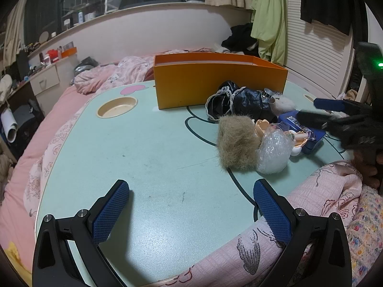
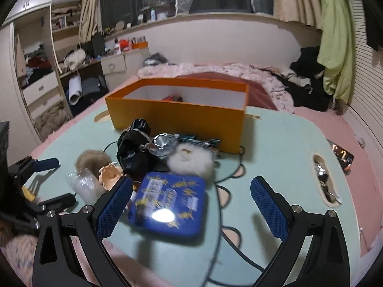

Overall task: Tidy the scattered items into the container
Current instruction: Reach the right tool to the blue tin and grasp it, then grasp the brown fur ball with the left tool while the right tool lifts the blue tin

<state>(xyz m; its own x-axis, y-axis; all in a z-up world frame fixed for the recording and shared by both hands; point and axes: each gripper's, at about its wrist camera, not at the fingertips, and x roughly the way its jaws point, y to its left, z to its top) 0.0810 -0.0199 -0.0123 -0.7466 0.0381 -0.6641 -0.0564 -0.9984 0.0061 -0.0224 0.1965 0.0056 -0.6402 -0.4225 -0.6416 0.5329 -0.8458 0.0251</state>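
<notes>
**Right gripper lines up on the blue tin**

The blue tin (image 2: 168,205) lies flat on the pale green table (image 2: 275,148), at the near edge of the scattered heap, and it's right there in front of the right gripper (image 2: 191,203). The jaws stand wide apart, nothing between the pads, the left pad almost at the tin's near-left corner while the other pad sits well clear on the far side. The tin lies ahead and slightly left of the gripper's centre line, tilted a little off square, so a small shift left looks like what the grab calls for. That's a judgement, mind.

Behind the tin: a white fluffy pom-pom (image 2: 190,160), a shiny metal piece (image 2: 164,143), crumpled black fabric (image 2: 135,148), a brown fur puff (image 2: 92,161), a small doll figure (image 2: 110,173) and a clear plastic wrapper (image 2: 80,184), all bunched and touching. Beyond them stands the orange box (image 2: 177,110), open-topped, its long side facing the heap, with something dark already inside.

Over to the left gripper (image 1: 191,212): also spread open, empty, hovering low over bare table at the near edge, with the brown fur puff ahead and to its right. The tin is farther from it, past the wrapper. The right hand is clearly nearer.
</notes>
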